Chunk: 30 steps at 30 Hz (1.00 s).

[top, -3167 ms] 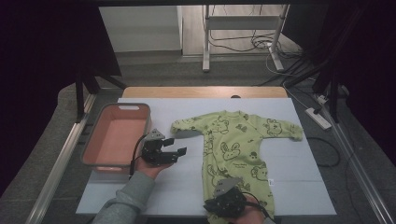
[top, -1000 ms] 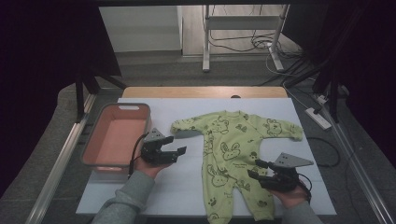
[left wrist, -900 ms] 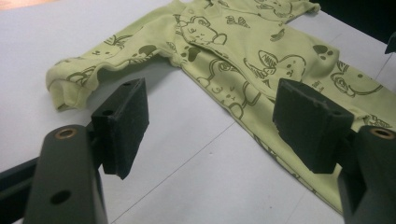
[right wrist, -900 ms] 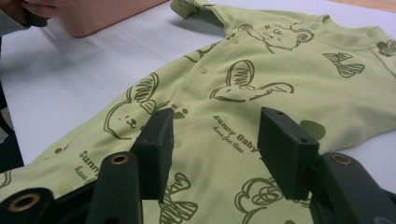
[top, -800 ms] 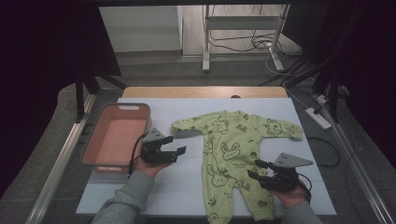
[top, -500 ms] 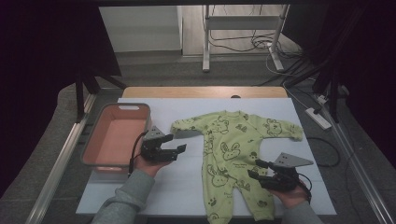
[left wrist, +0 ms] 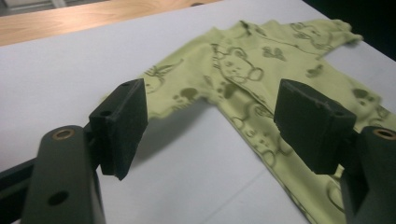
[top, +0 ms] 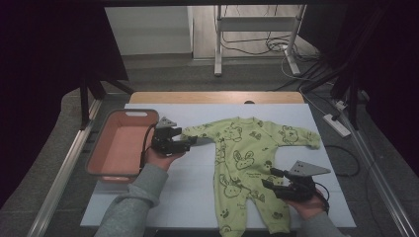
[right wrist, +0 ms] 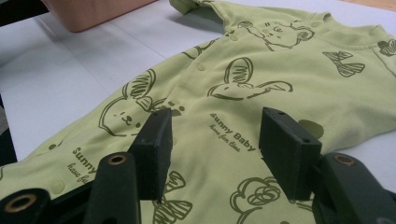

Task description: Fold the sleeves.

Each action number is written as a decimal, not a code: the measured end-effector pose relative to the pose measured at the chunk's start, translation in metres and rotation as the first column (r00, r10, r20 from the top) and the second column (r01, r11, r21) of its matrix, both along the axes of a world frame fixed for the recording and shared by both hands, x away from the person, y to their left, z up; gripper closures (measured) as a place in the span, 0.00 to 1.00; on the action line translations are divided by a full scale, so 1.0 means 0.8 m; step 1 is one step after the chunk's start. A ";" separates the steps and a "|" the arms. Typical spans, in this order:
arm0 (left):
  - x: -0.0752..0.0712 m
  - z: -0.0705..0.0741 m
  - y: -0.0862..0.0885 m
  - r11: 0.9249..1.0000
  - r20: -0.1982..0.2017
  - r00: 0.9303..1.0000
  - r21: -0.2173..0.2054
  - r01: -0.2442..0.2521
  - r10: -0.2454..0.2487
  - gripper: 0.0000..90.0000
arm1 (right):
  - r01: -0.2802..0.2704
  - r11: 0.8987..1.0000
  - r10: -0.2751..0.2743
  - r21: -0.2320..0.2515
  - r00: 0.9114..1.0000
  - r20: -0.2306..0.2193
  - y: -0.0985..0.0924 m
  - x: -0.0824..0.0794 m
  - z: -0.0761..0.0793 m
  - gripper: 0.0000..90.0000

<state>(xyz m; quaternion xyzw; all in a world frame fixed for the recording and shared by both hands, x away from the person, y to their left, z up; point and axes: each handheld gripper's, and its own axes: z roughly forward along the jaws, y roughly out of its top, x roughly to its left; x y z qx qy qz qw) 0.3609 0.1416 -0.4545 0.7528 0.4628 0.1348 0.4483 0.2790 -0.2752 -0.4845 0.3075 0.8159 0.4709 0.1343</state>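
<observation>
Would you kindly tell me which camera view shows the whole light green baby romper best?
The high view: the light green baby romper lies flat there, both sleeves and legs visible. The left gripper view gives one sleeve and the chest; the right gripper view gives a close-up of its printed front.

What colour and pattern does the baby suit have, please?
Light green baby suit with dark animal drawings, clearest in the right gripper view.

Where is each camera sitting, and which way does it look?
High view: above the person's side, looking forward and down on the table; sleeves, hands, left gripper and right gripper show.
Left gripper view: rides that gripper, facing the baby suit's sleeve; open jaws show.
Right gripper view: rides that gripper, low over the suit's legs; open jaws show.
All share the baby suit.
</observation>
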 end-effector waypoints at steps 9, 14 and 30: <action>0.038 -0.019 -0.002 0.997 -0.058 0.995 0.025 -0.079 0.080 0.26 | 0.005 1.000 -0.005 -0.001 1.000 0.002 -0.001 -0.004 -0.001 0.50; 0.052 -0.031 -0.002 0.995 -0.074 0.992 0.025 -0.099 0.101 0.27 | 0.005 1.000 -0.005 -0.004 1.000 0.001 0.000 -0.004 -0.002 0.50; 0.087 -0.049 -0.007 0.993 -0.113 0.987 0.040 -0.107 0.111 0.30 | 0.000 1.000 0.000 -0.002 1.000 -0.002 0.002 -0.002 -0.003 0.50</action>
